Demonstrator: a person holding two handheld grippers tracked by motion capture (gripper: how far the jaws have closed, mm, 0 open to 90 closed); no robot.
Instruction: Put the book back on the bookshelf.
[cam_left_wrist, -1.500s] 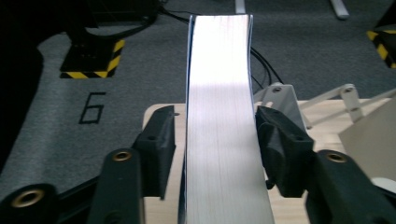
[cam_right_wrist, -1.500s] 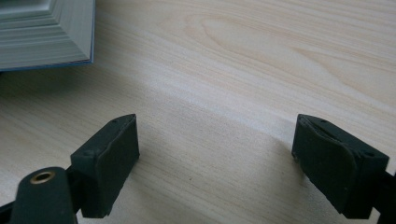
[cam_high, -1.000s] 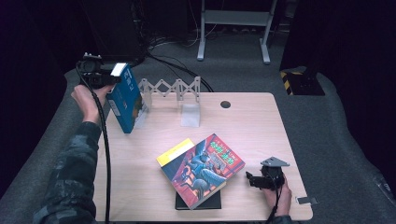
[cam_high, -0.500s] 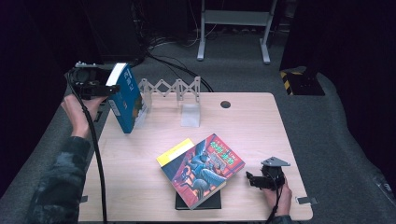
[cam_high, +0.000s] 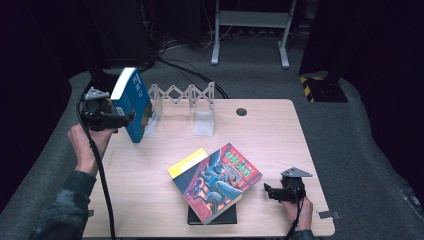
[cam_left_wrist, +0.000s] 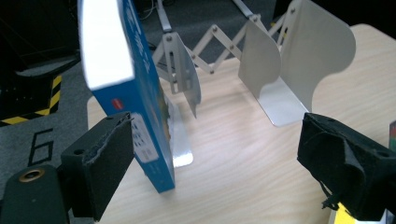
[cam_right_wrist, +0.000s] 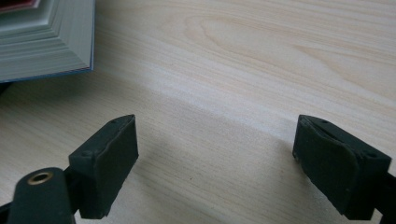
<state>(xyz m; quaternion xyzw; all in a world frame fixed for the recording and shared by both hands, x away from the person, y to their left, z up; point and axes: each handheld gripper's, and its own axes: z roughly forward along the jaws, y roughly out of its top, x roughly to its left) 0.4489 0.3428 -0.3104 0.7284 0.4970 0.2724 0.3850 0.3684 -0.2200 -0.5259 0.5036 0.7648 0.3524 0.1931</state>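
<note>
Left tongs (cam_left_wrist: 215, 154), jaws just opened wide, flank the blue book (cam_high: 134, 104) standing tilted against the bookend rack (cam_high: 182, 95); right tongs (cam_high: 268, 191) gape empty on the counter (cam_high: 280, 135).

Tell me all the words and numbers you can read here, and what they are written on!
"6": painted in black on the grey floor beside the table, seen in the left gripper view.
White characters on the spine of the blue book: too blurred to read.
Red title on the cover of the colourful book: too small and blurred to read.
Small print on the blue book's back cover: unreadable.
</note>
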